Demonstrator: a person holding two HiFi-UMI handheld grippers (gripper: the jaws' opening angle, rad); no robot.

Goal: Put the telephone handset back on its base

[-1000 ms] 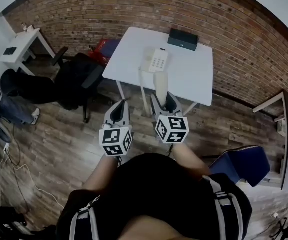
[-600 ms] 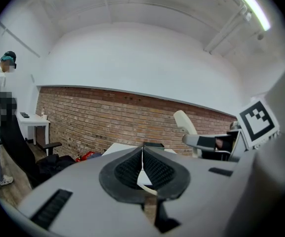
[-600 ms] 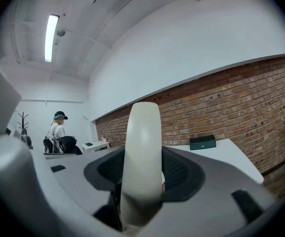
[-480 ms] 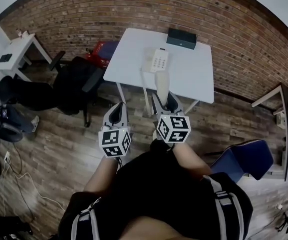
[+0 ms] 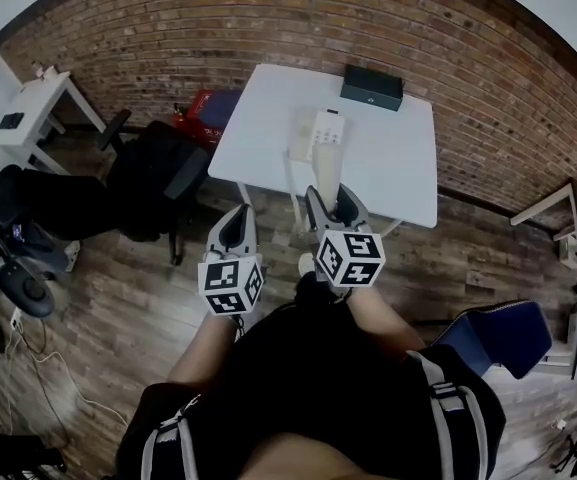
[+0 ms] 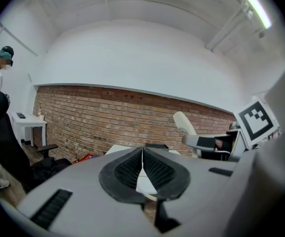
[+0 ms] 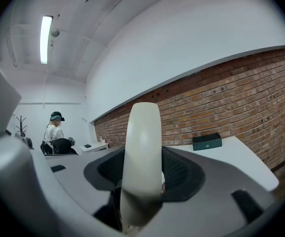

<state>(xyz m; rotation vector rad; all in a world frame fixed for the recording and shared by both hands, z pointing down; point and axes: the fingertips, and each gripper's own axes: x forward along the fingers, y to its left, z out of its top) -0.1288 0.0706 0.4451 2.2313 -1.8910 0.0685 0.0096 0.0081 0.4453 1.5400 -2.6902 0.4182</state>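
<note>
The right gripper (image 7: pixel 142 174) is clamped on the cream telephone handset (image 7: pixel 141 152), its dark pads pressed against both sides of the handset's lower part. The rest of the handset sticks out ahead of the jaws, roughly in line with them. The left gripper (image 6: pixel 142 168) has its jaws pressed together with nothing between them, and it is held beside the right one, a little apart.

In the head view both grippers are in front of the person's body, over the wooden floor and short of the white table (image 5: pixel 393 173). The phone base (image 5: pixel 320 133) sits on that table with its keypad facing up and its cradle empty. A dark box (image 5: pixel 372 86) lies further back on the table, near the brick wall (image 5: pixel 268 18).

So the handset is already picked up and being carried. It looks as if what is left is to bring it over the base, line it up with the cradle, set it down and let go.
</note>
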